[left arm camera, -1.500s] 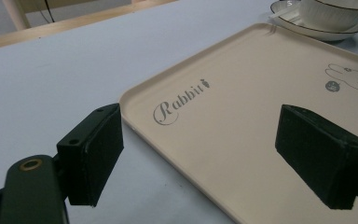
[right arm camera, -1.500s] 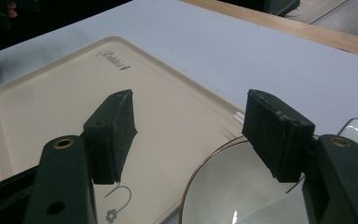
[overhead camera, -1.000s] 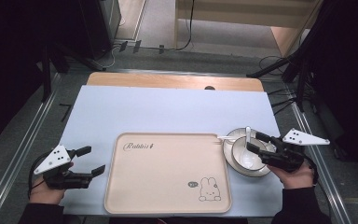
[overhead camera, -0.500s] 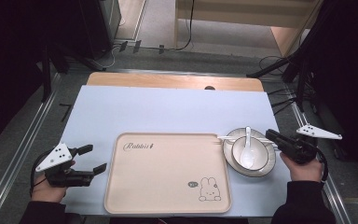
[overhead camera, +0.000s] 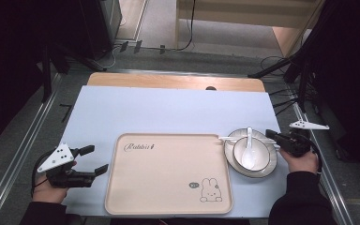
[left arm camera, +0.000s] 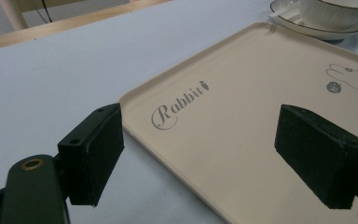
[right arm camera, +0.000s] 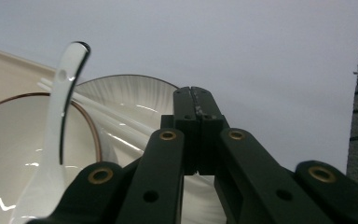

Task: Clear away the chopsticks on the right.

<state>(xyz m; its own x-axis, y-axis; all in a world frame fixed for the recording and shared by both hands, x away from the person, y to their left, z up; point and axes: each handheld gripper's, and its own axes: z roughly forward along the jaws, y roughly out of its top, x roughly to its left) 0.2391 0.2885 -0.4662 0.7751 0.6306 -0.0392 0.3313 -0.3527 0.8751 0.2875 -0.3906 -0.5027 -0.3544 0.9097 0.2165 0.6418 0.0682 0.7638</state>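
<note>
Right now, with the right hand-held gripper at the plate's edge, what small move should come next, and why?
Probably open the right hand-held gripper: its jaws are pressed together with nothing between them beside the plate, so it cannot grasp the rim or chopsticks yet.

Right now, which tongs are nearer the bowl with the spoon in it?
Right. The right tongs sit shut at the right rim of the plate under the bowl. The left tongs hang open off the tray's left edge, the whole tray between them and the bowl.
</note>
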